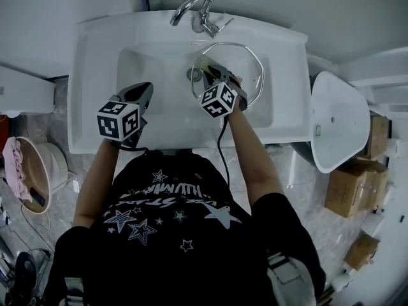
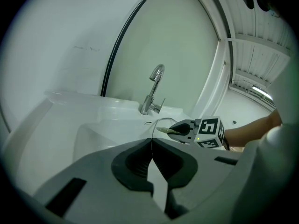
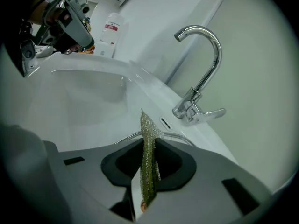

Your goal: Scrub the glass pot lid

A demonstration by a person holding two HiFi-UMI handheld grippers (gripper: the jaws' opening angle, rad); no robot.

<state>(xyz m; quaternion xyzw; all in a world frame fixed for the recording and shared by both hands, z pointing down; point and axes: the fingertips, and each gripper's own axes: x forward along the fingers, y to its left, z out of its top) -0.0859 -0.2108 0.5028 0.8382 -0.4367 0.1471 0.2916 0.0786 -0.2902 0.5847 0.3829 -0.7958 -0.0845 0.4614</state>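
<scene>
The glass pot lid point(image 1: 245, 72) leans in the right half of the white sink point(image 1: 95, 75); its metal rim point(image 3: 180, 136) shows just past my right jaws. My right gripper point(image 1: 204, 70) is over the lid's left edge, shut on a green mesh scouring pad point(image 3: 148, 162) that stands up on edge between the jaws. My left gripper point(image 1: 144, 94) hangs over the basin's left side, jaws shut with nothing between them. From the left gripper view I see the right gripper point(image 2: 180, 130), the pad point(image 2: 166, 130) and the lid's rim point(image 2: 161, 120).
A chrome faucet point(image 1: 194, 11) stands at the sink's back edge, close behind the lid. A white bottle point(image 3: 110, 34) is on the far counter. A white toilet point(image 1: 338, 120) and cardboard boxes point(image 1: 354, 190) are to the right, a round tub point(image 1: 38, 164) to the left.
</scene>
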